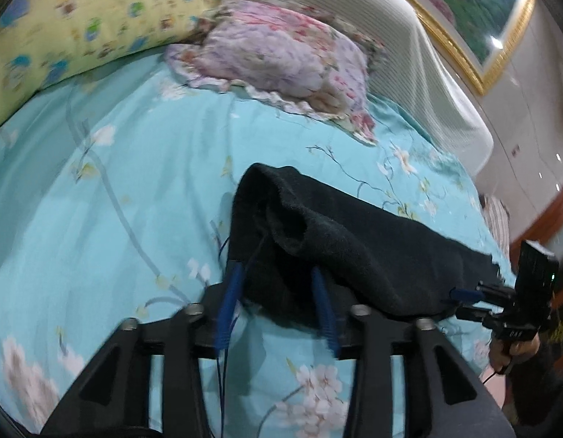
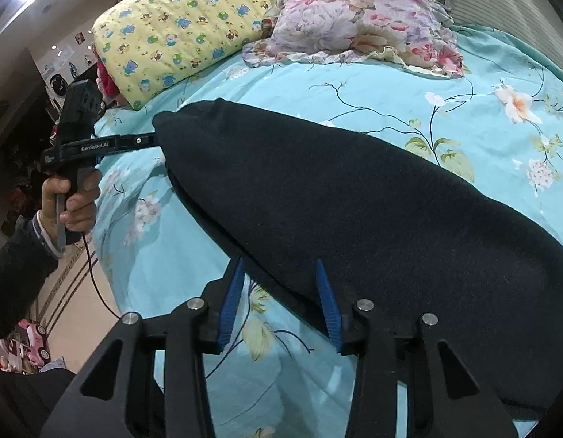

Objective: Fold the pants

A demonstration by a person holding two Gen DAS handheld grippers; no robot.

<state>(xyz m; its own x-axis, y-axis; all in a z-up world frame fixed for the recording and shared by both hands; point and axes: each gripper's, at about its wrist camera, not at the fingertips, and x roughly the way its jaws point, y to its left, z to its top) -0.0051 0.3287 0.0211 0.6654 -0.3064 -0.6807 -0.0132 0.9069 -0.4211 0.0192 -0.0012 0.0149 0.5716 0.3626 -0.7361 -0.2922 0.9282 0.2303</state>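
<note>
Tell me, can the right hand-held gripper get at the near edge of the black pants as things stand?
Probably yes. The right hand-held gripper is open, its blue fingers already at the near edge of the black pants on the bedsheet, and nothing lies between them.

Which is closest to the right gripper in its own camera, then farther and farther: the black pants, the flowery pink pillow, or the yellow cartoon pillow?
1. Black pants, touching the right gripper.
2 and 3. Flowery pink pillow, far, upper right, and yellow cartoon pillow, far, upper left: too close to call.
</note>
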